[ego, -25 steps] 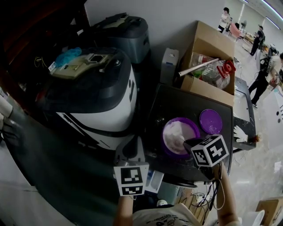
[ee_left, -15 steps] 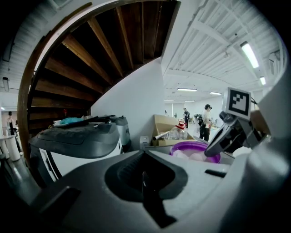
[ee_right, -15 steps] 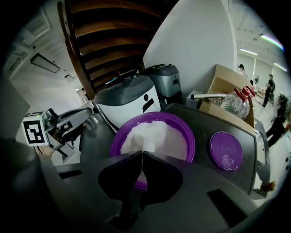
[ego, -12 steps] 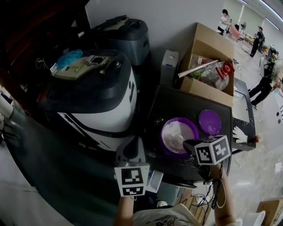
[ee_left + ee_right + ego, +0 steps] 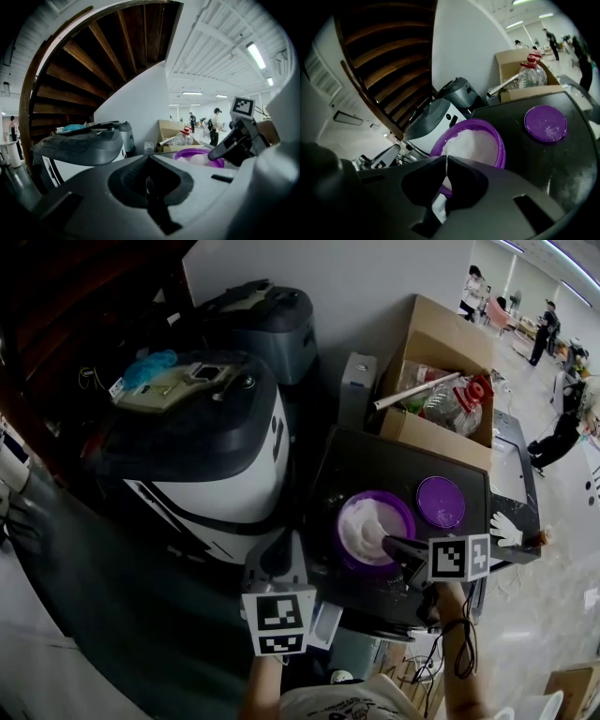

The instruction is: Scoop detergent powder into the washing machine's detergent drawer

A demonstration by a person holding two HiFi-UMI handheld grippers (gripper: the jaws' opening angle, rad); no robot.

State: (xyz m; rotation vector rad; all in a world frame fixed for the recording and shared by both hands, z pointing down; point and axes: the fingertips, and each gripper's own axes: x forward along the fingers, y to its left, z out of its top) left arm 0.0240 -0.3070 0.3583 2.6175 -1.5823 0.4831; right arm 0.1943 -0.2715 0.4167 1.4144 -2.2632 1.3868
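A purple tub [image 5: 375, 531] full of white detergent powder [image 5: 474, 140] stands on the black table [image 5: 375, 465], with its purple lid [image 5: 441, 501] lying to its right. My right gripper [image 5: 389, 545] reaches over the tub's near rim. Its jaws [image 5: 447, 161] are shut on a thin white scoop handle [image 5: 438, 206]. My left gripper [image 5: 277, 554] stays low beside the white and black washing machine [image 5: 216, 446], shut with nothing visible between its jaws [image 5: 148, 180]. A white, pale-blue drawer-like part [image 5: 326, 622] sticks out next to the left gripper's cube. The tub [image 5: 197, 153] also shows in the left gripper view.
An open cardboard box [image 5: 441, 381] with a plastic bottle [image 5: 532, 72] stands at the table's back. A grey appliance [image 5: 267, 315] sits behind the washing machine. A white glove shape [image 5: 506, 526] lies at the table's right edge. People stand far off at the upper right.
My right gripper's cube has dropped lower and turned, while its jaws stay at the tub's near rim. The left gripper has not moved.
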